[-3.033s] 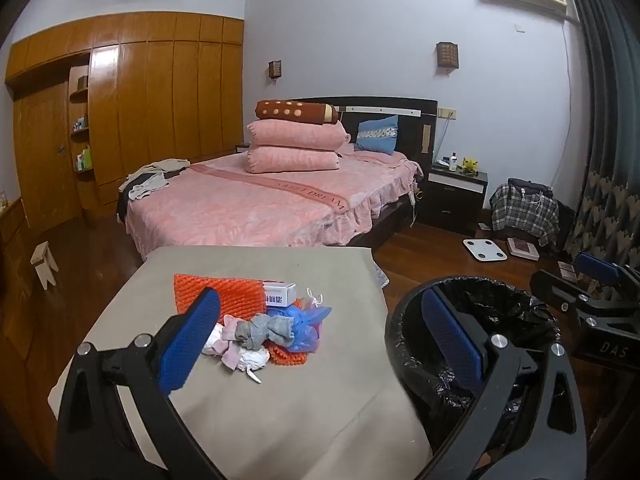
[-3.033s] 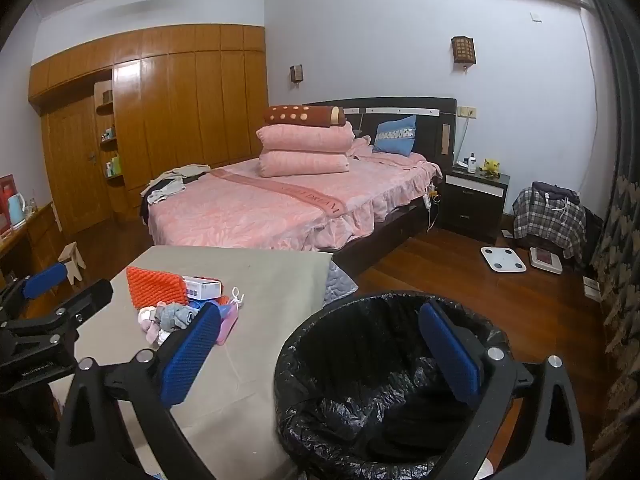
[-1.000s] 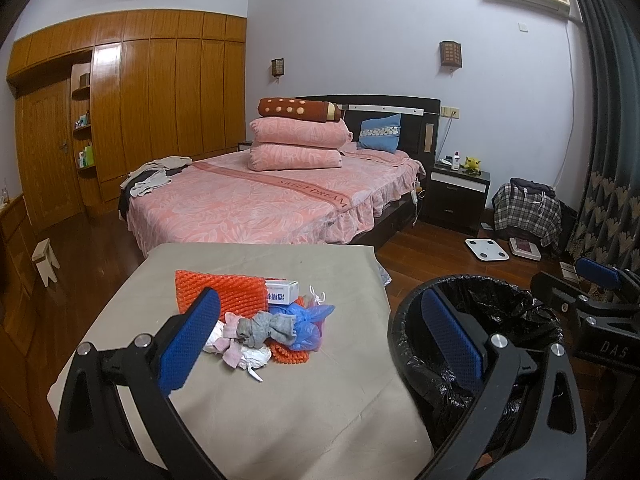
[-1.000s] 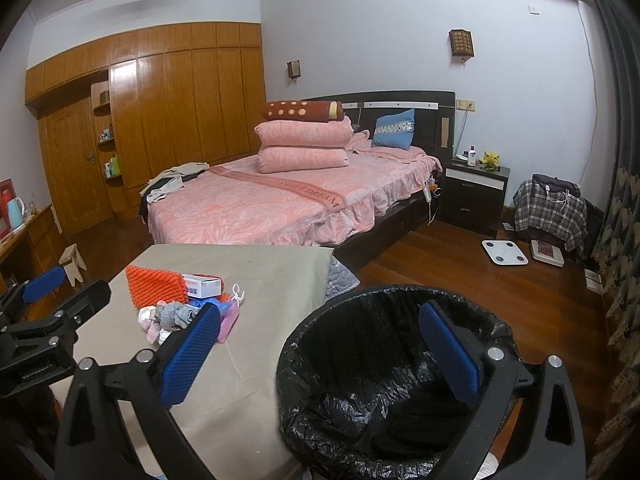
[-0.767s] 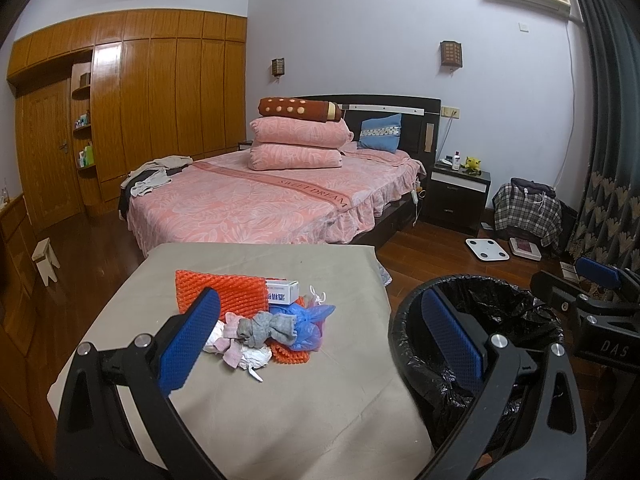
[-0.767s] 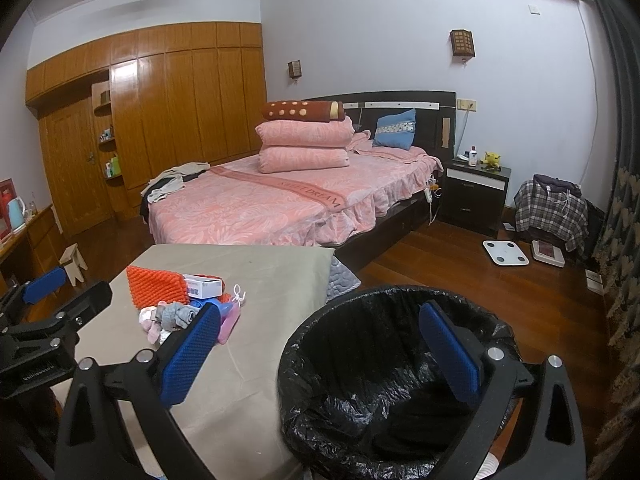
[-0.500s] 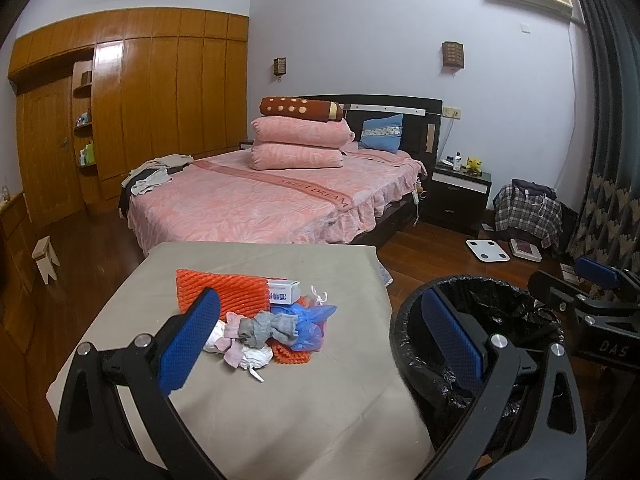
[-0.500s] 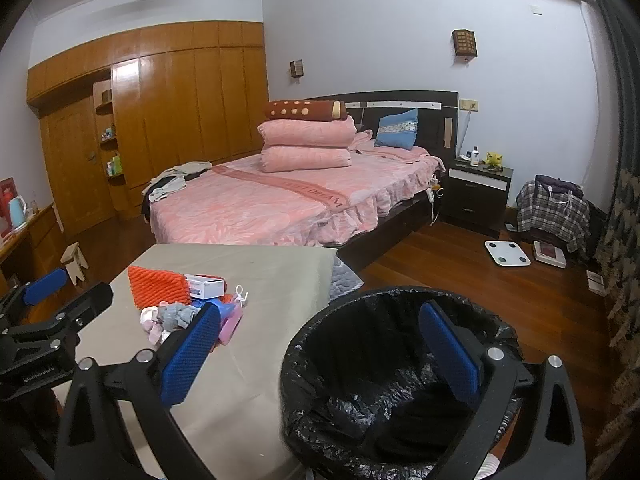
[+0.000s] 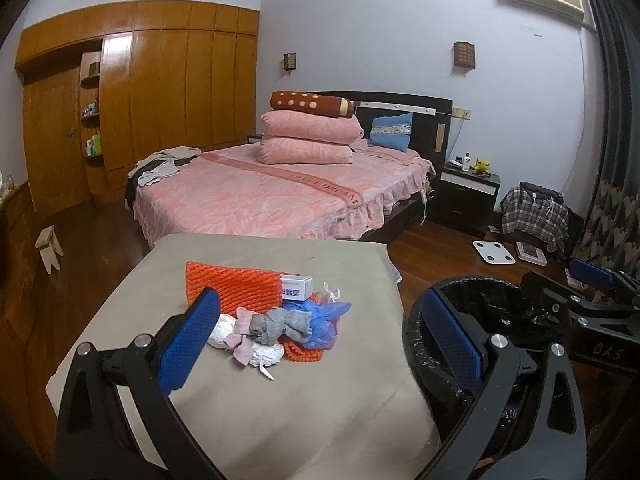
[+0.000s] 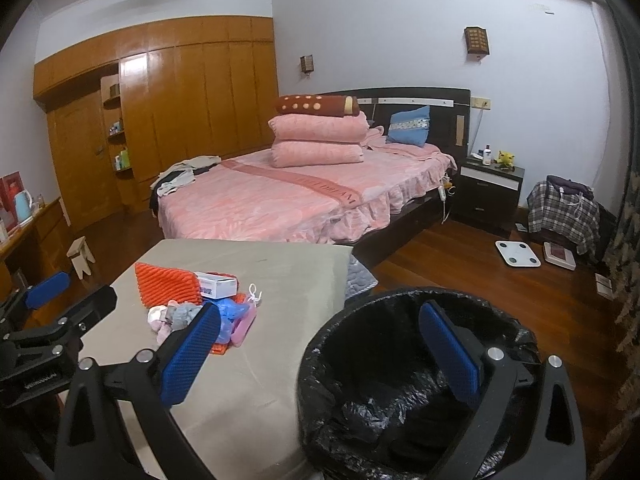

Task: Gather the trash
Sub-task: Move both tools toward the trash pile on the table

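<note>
Left wrist view: left hand-held gripper spread wide, empty, above heap of crumpled rubbish on beige cloth-covered surface. Right wrist view: right hand-held gripper spread wide, empty, above round black-lined bin beside that heap.

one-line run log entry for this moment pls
phase: pre-grasp | left hand-held gripper: open, empty | right hand-held gripper: open, empty | trash pile: on table | bin: beside table
</note>
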`<move>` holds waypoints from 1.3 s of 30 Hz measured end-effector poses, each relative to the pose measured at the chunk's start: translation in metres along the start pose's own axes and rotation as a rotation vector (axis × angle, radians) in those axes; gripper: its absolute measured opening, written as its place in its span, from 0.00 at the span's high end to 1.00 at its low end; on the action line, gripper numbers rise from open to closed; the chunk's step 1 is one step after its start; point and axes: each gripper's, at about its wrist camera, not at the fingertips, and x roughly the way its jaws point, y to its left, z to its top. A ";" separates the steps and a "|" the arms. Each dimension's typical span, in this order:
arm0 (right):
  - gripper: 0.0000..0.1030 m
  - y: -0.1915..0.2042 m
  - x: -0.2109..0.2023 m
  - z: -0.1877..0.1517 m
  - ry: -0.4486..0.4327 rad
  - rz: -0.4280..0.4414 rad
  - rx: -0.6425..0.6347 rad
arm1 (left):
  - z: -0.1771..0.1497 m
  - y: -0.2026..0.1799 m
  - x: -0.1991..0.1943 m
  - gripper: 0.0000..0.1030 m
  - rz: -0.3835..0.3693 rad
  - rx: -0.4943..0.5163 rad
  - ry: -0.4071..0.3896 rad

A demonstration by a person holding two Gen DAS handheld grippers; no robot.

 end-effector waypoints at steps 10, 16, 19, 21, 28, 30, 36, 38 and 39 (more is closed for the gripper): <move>0.06 0.027 0.042 0.004 0.036 0.053 -0.019 | 0.001 0.050 0.019 0.05 0.081 -0.026 0.023; 0.06 0.056 0.088 -0.010 0.082 0.092 -0.034 | -0.015 0.100 0.048 0.05 0.150 -0.044 0.095; 0.14 0.070 0.113 -0.022 0.125 0.111 -0.048 | -0.026 0.116 0.062 0.05 0.172 -0.044 0.127; 0.17 0.079 0.128 -0.031 0.157 0.120 -0.060 | -0.033 0.124 0.071 0.05 0.186 -0.039 0.146; 0.25 0.100 0.165 -0.056 0.223 0.100 -0.102 | -0.053 0.131 0.106 0.05 0.130 -0.046 0.212; 0.25 0.097 0.167 -0.057 0.228 0.090 -0.096 | -0.057 0.125 0.113 0.05 0.102 -0.041 0.222; 0.25 0.091 0.178 -0.059 0.244 0.075 -0.105 | -0.077 0.111 0.146 0.25 0.022 -0.025 0.307; 0.25 0.093 0.180 -0.062 0.251 0.077 -0.120 | -0.083 0.110 0.156 0.27 -0.003 -0.039 0.333; 0.25 0.094 0.180 -0.063 0.253 0.078 -0.124 | -0.086 0.108 0.159 0.28 -0.013 -0.043 0.342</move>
